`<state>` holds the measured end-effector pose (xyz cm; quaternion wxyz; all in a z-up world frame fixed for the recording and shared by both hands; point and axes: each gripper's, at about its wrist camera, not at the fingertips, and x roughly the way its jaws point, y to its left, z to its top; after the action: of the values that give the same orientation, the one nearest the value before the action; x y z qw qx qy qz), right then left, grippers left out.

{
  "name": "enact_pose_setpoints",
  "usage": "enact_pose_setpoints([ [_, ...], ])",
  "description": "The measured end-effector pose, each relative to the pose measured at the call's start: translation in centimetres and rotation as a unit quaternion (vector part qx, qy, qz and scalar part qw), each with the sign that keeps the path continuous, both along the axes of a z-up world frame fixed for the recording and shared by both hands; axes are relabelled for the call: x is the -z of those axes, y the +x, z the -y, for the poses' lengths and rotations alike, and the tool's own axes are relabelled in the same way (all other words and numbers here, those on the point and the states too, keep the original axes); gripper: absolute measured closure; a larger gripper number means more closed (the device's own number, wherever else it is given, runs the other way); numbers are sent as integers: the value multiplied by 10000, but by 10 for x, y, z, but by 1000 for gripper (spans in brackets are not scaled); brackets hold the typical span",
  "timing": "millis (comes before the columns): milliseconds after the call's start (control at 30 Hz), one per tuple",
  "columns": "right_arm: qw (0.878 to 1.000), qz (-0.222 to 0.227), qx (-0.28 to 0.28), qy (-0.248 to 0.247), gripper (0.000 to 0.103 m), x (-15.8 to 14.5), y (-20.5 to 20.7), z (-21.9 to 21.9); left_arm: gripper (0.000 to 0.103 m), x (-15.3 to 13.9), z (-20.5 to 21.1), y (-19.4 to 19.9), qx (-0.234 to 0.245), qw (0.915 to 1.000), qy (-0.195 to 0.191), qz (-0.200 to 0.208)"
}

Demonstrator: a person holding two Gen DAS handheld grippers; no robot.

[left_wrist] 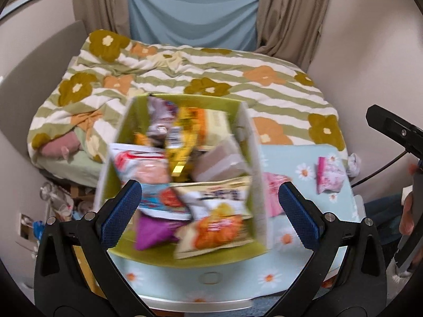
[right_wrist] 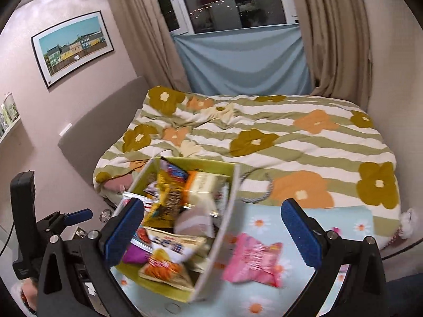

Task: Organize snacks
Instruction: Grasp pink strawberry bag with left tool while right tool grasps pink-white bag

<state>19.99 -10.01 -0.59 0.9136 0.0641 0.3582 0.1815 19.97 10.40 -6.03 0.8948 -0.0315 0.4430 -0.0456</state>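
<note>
Standing on a daisy-print table (left_wrist: 288, 237) beside the flowered bed (right_wrist: 290, 142), snack box (left_wrist: 260, 198) blurred; both grippers, left (left_wrist: 210, 211) and right (right_wrist: 212, 228), spread, empty.

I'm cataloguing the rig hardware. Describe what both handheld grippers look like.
Both match: the left gripper and right gripper have black, angular plastic frames with silver round bolts at the pivots. Each finger carries a blue pad with a fine mesh texture. In the left view, the right tool's black body trails a thin black cable. No sleeves are clearly visible.
</note>
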Motion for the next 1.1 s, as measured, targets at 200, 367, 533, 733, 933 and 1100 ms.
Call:
enact_pose_setpoints([
  [200, 9993, -79, 244, -259, 0, 4, -1, 68, 0, 10, 76, 6, 147, 9997, 124, -130],
  [367, 9988, -273, 341, -217, 0, 17, 3, 122, 0, 33, 136, 14, 183, 9986, 321, -378],
  [533, 9973, -616, 346, -180, 0, 48, 14, 168, 0, 65, 180, 22, 54, 9960, 576, -677],
  [733, 9935, -1098, 270, -116, 0, 96, 32, 198, 0, 116, 206, 43, -130, 9889, 1106, -981],
  [933, 9860, -1651, 210, -75, 0, 153, 44, 213, 0, 167, 223, 66, -220, 9744, 1891, -1198],
  [1100, 9808, -1938, 179, -70, 0, 183, 51, 216, 0, 192, 236, 71, -79, 9664, 2160, -1387],
])
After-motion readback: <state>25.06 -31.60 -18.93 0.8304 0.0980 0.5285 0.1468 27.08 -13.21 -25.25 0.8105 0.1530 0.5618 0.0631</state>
